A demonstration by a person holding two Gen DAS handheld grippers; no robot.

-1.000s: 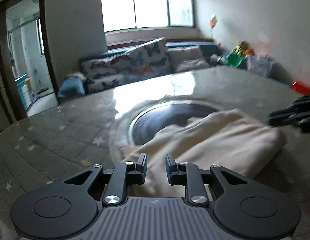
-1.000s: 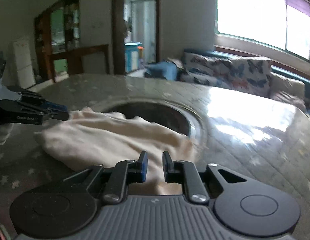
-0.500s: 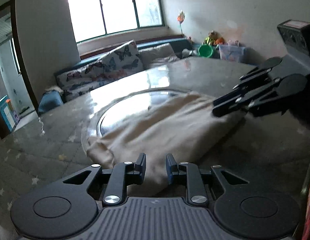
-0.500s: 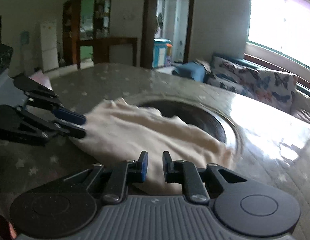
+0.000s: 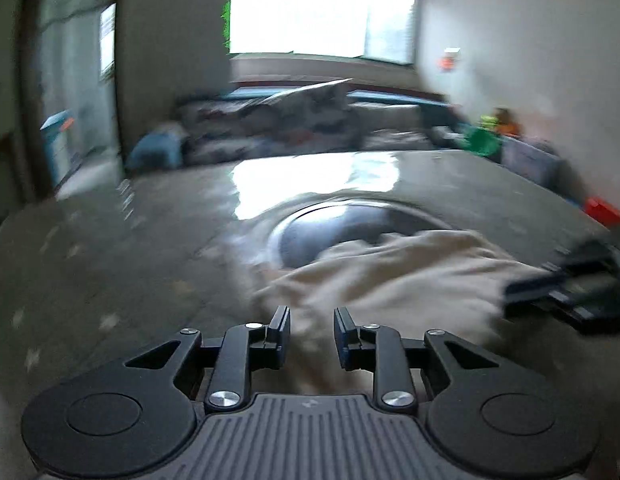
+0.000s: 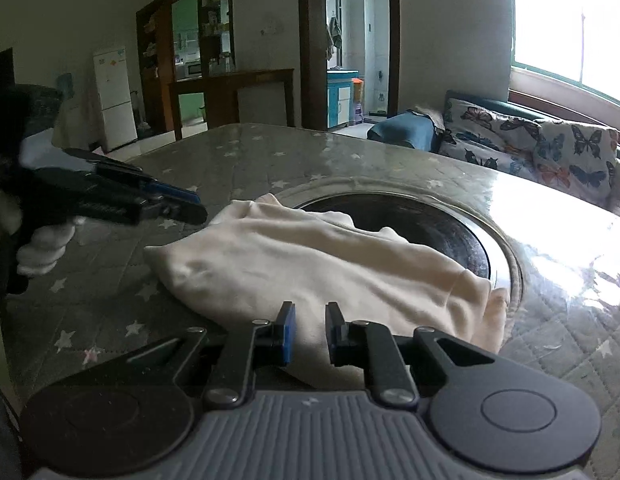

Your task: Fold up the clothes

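Note:
A cream garment (image 6: 310, 264) lies folded in a loose heap on the grey star-patterned table (image 6: 249, 152), partly over a dark round inset (image 6: 450, 232). My right gripper (image 6: 310, 332) hovers at the garment's near edge, its jaws a narrow gap apart with nothing pinched. In the blurred left wrist view my left gripper (image 5: 312, 330) stands at the other end of the garment (image 5: 390, 276), jaws slightly apart and empty. From the right wrist view the left gripper (image 6: 197, 208) hangs just beside the cloth's far left corner, held by a white-gloved hand (image 6: 37, 248). The right gripper (image 5: 510, 294) shows at the cloth's right end.
A butterfly-print sofa (image 6: 550, 152) runs along the window wall beyond the table. A doorway, a wooden counter (image 6: 237, 96) and a white fridge (image 6: 113, 96) stand at the back. Toys and a green tub (image 5: 486, 144) sit in the far corner.
The left wrist view swung right half a second ago and has swung back, now blurred. In the right wrist view the left gripper came nearer the cloth's corner. The garment still lies on the table.

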